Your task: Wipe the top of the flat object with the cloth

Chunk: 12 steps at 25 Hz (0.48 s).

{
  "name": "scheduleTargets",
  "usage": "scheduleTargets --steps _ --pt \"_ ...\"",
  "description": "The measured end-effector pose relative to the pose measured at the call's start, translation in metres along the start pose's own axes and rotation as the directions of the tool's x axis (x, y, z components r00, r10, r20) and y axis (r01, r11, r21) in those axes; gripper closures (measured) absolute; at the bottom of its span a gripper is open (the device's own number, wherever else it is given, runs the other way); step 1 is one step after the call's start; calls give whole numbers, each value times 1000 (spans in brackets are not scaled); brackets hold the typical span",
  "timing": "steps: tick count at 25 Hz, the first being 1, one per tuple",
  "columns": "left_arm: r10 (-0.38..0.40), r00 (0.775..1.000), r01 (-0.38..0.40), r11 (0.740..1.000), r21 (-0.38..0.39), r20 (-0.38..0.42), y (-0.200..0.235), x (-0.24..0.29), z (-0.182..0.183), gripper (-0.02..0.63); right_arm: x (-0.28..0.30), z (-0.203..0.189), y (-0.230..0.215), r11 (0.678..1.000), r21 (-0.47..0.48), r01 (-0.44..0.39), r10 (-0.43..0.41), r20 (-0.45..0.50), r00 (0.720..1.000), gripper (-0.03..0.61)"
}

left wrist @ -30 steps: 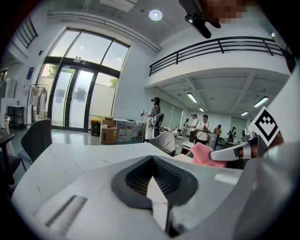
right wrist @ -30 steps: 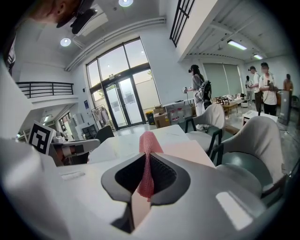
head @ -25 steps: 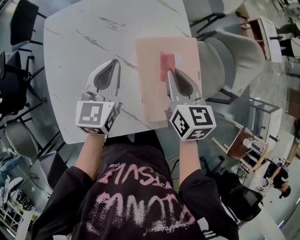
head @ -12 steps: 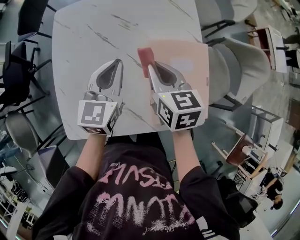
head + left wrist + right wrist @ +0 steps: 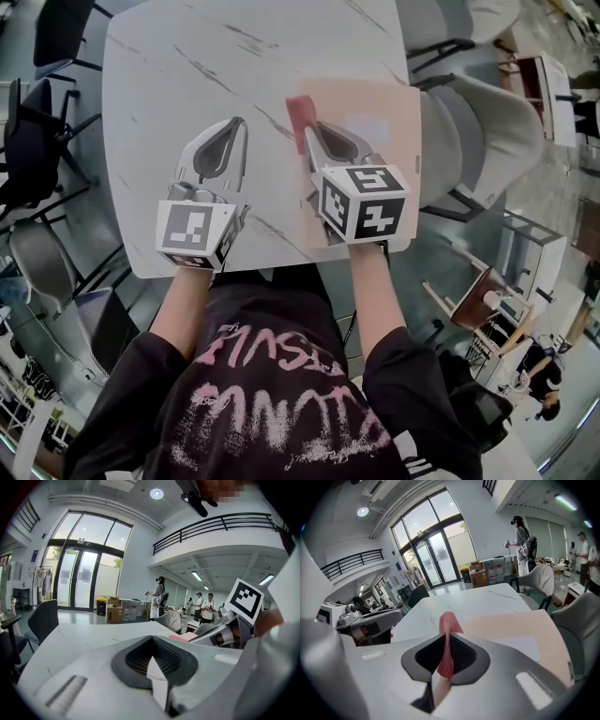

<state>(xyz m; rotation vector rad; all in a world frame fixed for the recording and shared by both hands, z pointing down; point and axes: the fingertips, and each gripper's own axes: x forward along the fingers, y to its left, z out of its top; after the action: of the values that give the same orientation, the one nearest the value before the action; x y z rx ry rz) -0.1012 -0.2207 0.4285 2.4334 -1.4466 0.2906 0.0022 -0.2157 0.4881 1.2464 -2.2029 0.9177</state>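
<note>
One red cloth point(image 5: 300, 111) lies at the left edge of one flat pink board point(image 5: 389, 98). The board lies on the right side of one white table point(image 5: 187, 56). Two grippers are over it. The right gripper point(image 5: 316, 133) pinches the cloth tight. The left gripper point(image 5: 231, 125) is squeezed closed with nothing in it, beside the board.

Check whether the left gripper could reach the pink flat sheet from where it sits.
Probably yes. Only bare table lies between the left gripper and the flat sheet. The right gripper, shut on the cloth, sits at its left edge and might crowd the approach.
</note>
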Motion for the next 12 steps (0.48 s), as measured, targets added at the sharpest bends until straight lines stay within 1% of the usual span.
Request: scheduleTargets --steps 5,12 --pt "-12 1000 12 1000 5 -10 -4 6 -3 614 -2 -3 -18 999 -9 44 -44 -9 999 532" --pt "-39 999 39 999 14 -18 -15 15 -3 614 -14 -5 -50 994 11 106 -106 -13 994 532"
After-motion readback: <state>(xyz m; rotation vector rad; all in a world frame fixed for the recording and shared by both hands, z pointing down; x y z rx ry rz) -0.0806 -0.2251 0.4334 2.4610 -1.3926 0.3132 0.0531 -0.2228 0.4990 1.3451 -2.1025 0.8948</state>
